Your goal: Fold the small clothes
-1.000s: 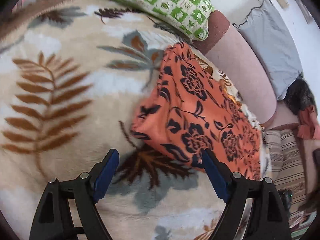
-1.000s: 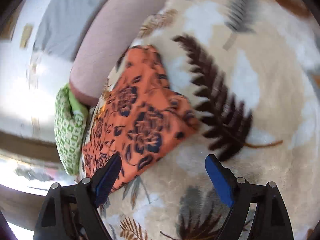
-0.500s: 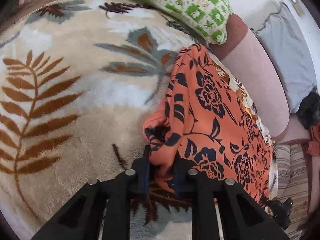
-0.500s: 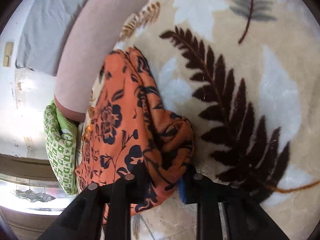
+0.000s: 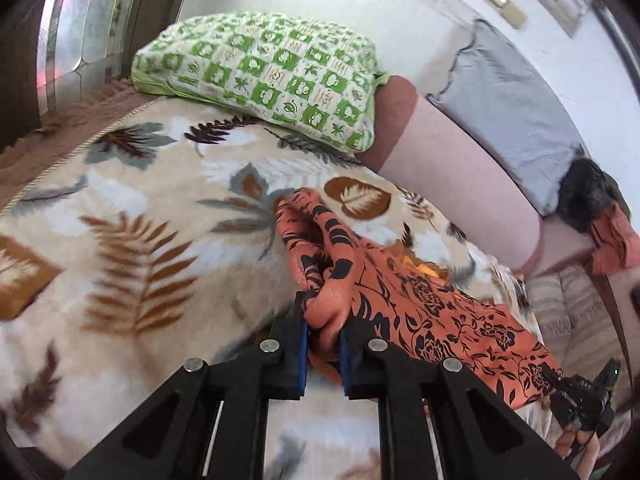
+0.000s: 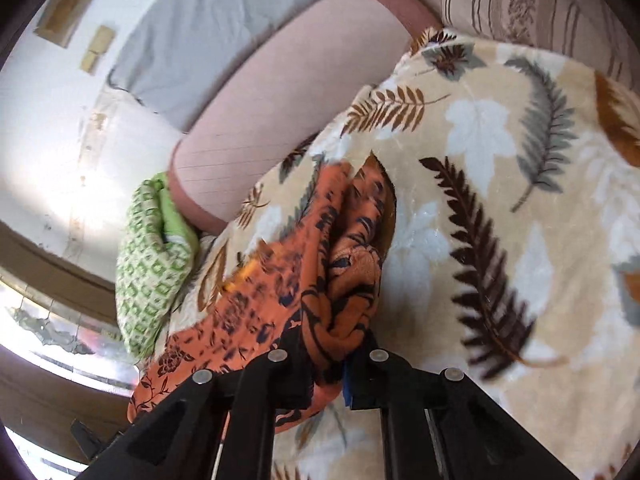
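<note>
Left gripper: jaws have just been closing & now pinch a bunched corner of the orange floral garment; cloth fills the gap betw. the blue pads, puckered into a knot at the tips.
Right gripper: same story at the opposite corner of the garment; jaws have just been closing, now clamped on a thick wad of fabric.
Garment: one near edge is held by both tools, w/ the cloth ridged up in folds ahead of each gripper; the far part seems to rest on the leaf-print blanket. How much is clear of the blanket can't be told.
Why held so: prob. a two-corner pinch so one edge can be carried over the rest for a fold; taking both ends should keep that edge taut & square.
Blanket: plush, beige w/ fern & leaf motifs, serves as the folding surface; its nap may drag on thin cloth.
Surroundings: green-check pillow at the blanket's far edge, pink bolster just beside it, grey cushion vs. the wall.
Also in shot: a hand on the other tool, lower right of left-wrist view; striped cushion beyond the blanket in right-wrist view.
In the way: pillow & bolster lie near the garment's far end; a fold carried that way has little room, by the look of it.
</note>
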{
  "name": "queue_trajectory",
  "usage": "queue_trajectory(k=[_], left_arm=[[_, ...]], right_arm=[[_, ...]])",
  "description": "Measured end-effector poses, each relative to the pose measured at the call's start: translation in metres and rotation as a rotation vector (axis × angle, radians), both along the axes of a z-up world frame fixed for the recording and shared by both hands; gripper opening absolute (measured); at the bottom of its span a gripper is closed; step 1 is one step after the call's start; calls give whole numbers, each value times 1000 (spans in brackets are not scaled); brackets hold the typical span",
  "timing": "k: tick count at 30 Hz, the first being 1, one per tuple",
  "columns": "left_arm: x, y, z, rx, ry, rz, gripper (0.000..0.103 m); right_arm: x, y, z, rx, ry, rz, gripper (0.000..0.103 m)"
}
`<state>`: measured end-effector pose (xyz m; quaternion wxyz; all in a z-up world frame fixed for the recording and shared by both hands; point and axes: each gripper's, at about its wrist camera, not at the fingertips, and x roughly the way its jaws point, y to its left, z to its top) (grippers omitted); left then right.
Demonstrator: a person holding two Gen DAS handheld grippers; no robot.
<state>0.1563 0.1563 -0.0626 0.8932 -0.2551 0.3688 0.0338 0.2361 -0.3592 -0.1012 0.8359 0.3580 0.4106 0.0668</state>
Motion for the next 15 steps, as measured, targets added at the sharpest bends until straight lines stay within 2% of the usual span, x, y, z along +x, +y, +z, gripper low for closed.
queue_trajectory(k=[2,3,6,8,9,10,12,14,15], left_arm=[[-30,2,-9,5,26,-6,13],[-48,2,-22,-1,52,-8,14],[-77,3,-72,8,199,-16,20],[-81,9,-102,18,294,-2,35],[-82,16,-109,-6,310,7,36],[-84,22,-106,-30,291,17,37],[-87,26,-84,26,240,67,47],[-87,25,-58,86,154,82,57],[-85,21,-44,112,109,79,62]], right_arm=[[-35,2,-6,5,26,24,10],[-50,2,-13,0,47,30,10],[-103,-7,-55,12,174,26,14],[-120,-7,-83,-32,256,36,17],[-125,-9,-88,-41,279,35,18],[-128,-13,-86,-42,267,34,23],[-128,-18,-67,-86,206,22,36],[-123,-21,-36,-150,112,-6,75],[-116,-20,-21,-180,64,-7,77]])
